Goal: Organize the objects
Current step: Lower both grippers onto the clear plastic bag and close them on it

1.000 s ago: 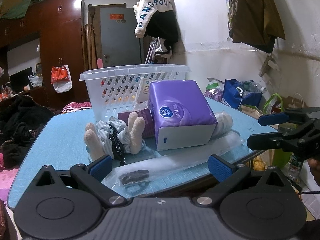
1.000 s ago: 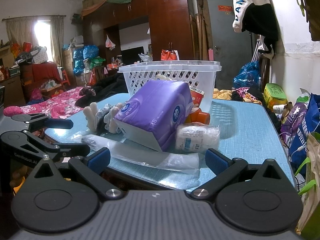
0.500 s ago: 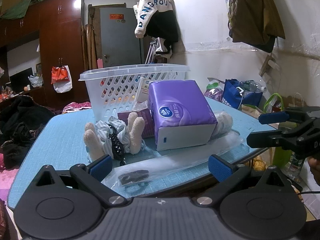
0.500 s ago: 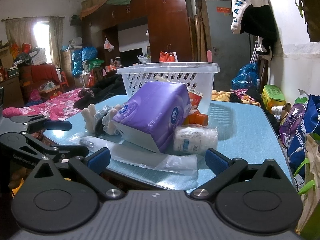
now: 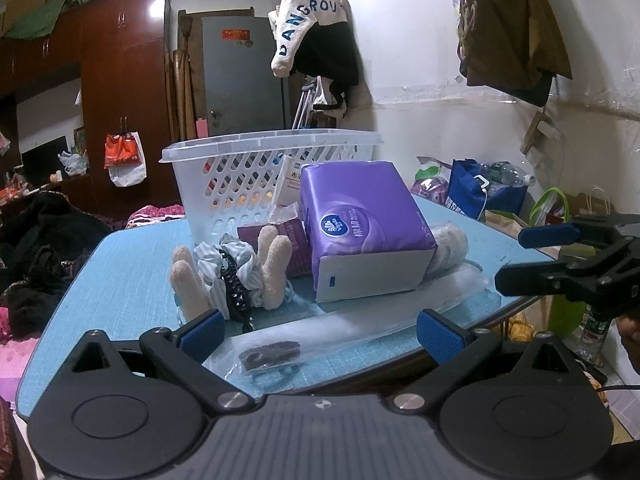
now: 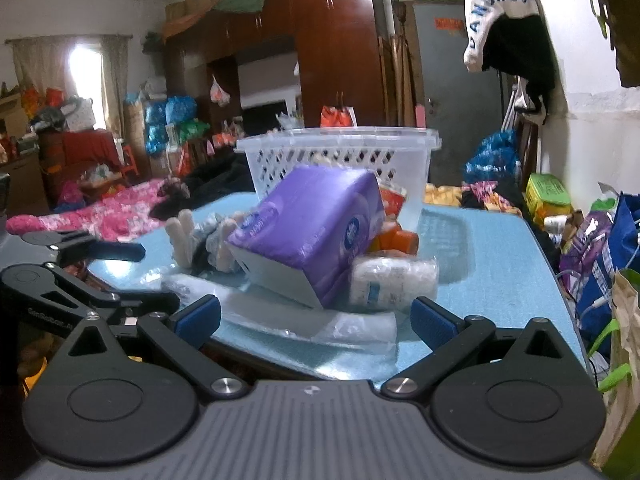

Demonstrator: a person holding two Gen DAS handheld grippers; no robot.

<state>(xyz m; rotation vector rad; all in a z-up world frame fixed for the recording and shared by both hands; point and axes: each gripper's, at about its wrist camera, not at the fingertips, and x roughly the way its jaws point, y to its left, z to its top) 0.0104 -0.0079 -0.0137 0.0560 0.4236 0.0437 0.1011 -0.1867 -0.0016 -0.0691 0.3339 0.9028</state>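
1. I judge nothing is picked yet: left hand-held gripper (image 5: 318,330) and right hand-held gripper (image 6: 316,314) both spread, empty.
2. Tissue pack (image 5: 362,228) lies on the desk (image 5: 124,276), just before the basket (image 5: 256,176).
3. Next: close in on it.

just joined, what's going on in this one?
Tidy-up job, nothing grabbed yet. The left gripper and right gripper are both open and empty at the near edge of the blue table. On it: a purple tissue pack, a long clear plastic bag, a wrapped roll and a pile of socks and cloth, all in front of a white basket that already holds a few items.
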